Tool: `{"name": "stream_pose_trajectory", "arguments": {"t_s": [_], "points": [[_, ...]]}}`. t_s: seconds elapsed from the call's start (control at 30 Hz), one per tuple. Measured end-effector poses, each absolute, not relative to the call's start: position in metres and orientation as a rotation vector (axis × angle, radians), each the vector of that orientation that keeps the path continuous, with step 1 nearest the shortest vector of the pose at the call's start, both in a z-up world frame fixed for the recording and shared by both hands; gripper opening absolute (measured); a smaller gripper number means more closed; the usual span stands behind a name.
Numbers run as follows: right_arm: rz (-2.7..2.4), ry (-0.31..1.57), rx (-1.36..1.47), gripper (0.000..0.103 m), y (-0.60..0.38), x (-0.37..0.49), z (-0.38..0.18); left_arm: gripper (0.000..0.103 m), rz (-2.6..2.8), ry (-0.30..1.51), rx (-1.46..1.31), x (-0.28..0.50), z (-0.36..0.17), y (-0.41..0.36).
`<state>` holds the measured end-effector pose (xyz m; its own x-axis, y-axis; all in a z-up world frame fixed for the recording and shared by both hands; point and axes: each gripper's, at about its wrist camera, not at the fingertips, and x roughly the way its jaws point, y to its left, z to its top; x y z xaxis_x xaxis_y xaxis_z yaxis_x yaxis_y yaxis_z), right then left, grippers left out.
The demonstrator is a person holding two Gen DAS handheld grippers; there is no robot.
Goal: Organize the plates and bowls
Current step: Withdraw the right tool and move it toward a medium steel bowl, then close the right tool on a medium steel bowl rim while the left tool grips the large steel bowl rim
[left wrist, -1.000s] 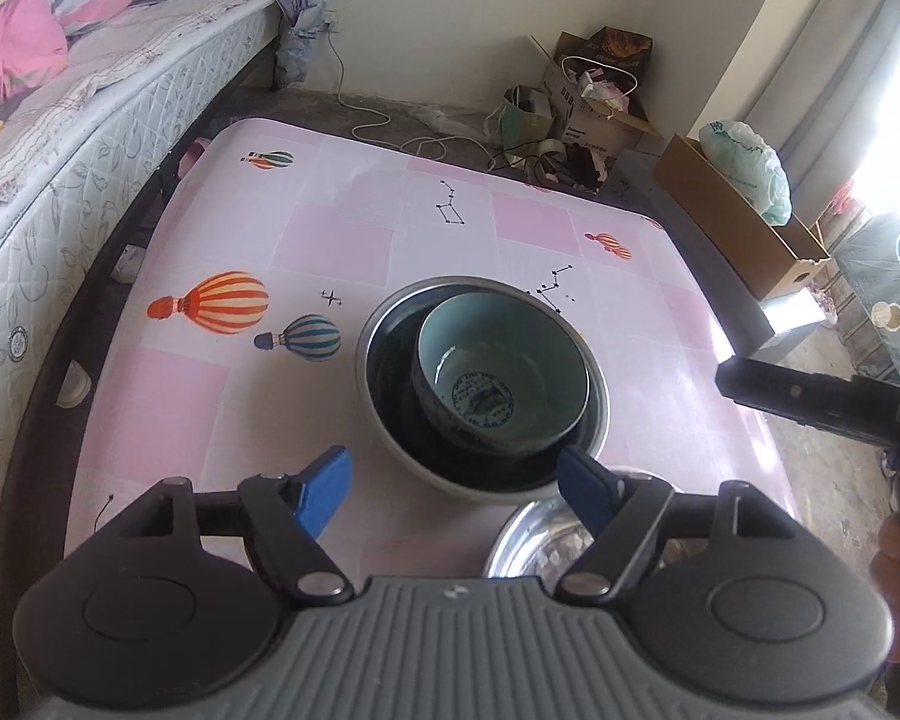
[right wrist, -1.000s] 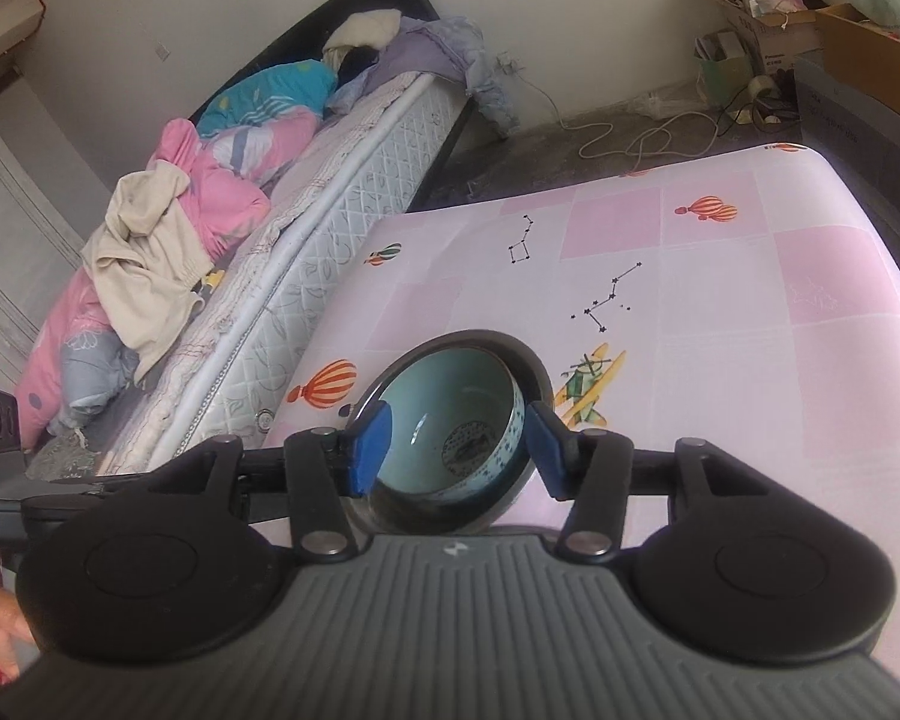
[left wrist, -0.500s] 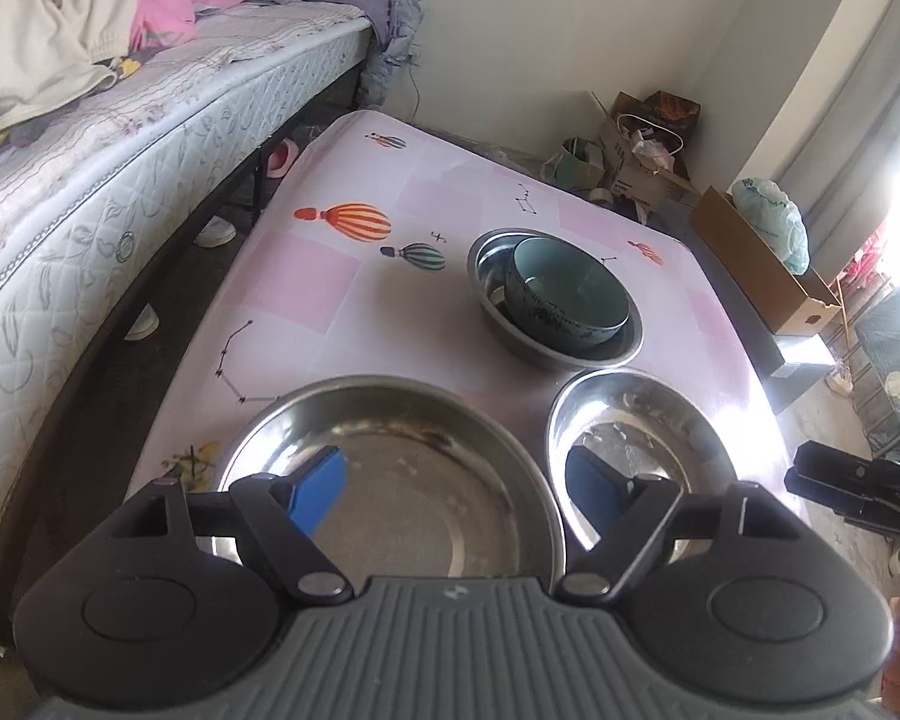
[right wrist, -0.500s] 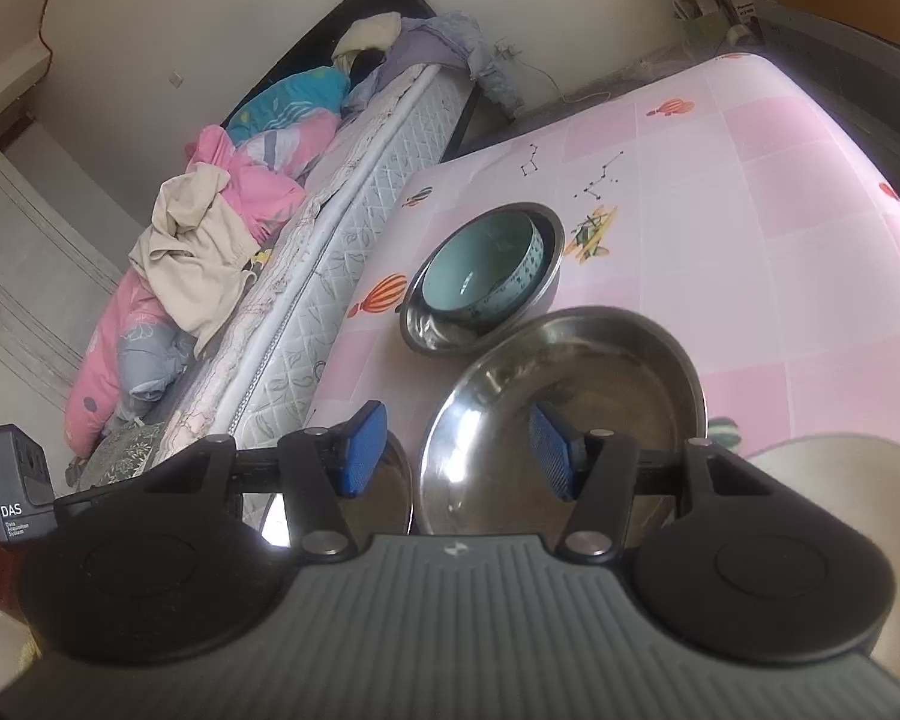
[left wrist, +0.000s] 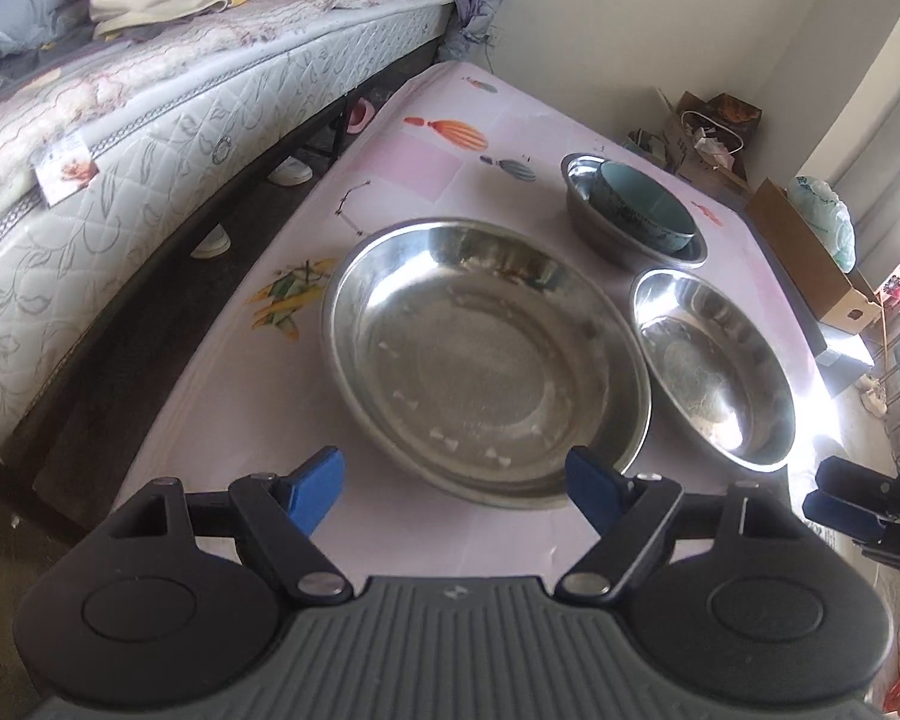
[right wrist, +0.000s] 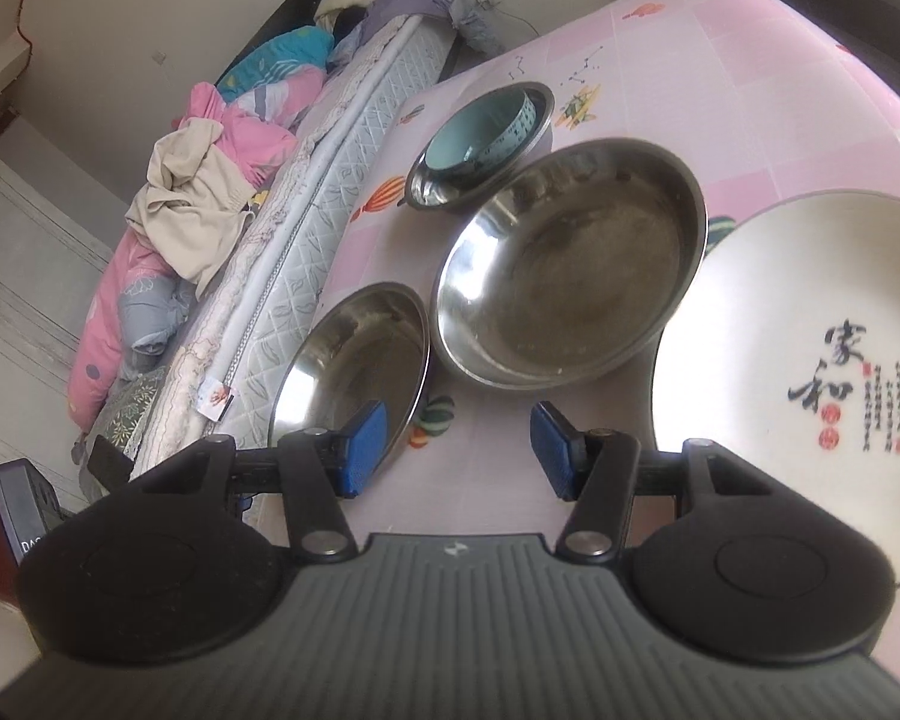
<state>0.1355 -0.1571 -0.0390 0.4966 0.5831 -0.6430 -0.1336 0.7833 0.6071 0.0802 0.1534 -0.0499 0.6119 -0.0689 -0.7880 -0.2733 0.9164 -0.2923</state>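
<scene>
Tools (left wrist: 453, 489) farther from teal bowl (left wrist: 642, 213); seemingly empty-jawed both.

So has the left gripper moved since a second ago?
Yes. The left gripper has pulled back from the nested blue bowl, now far up the table.

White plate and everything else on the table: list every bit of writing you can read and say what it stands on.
"家和": large black brush characters on the white plate.
Small vertical columns beside them on the plate: too small to read.
Red seal marks on the plate: too small to read.
"DAS": white letters, cut off at the edge, on the black left gripper's body seen in the right wrist view.
Teal bowl rim pattern: not legible.
Mattress tag: blurred.
</scene>
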Motion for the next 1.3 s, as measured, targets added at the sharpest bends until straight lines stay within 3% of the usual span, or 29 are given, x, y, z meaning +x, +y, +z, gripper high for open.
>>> {"name": "stream_pose_trajectory", "arguments": {"t_s": [0.43,0.63,0.8,0.9,1.3], "points": [[0.475,1.091,0.496,0.053,-0.11,0.112,-0.079,0.081,0.2,0.882,-0.405,0.053,-0.073,0.159],[0.464,1.043,0.546,0.053,-0.098,0.12,-0.085,0.079,0.251,0.816,-0.36,0.059,-0.068,0.163],[0.468,0.99,0.544,0.045,-0.084,0.135,-0.085,0.076,0.266,0.777,-0.324,0.071,-0.065,0.164],[0.458,0.959,0.534,0.038,-0.077,0.147,-0.087,0.07,0.273,0.776,-0.329,0.081,-0.067,0.168],[0.441,0.942,0.498,0.027,-0.058,0.174,-0.107,0.04,0.272,0.816,-0.316,0.116,-0.079,0.181]]}}
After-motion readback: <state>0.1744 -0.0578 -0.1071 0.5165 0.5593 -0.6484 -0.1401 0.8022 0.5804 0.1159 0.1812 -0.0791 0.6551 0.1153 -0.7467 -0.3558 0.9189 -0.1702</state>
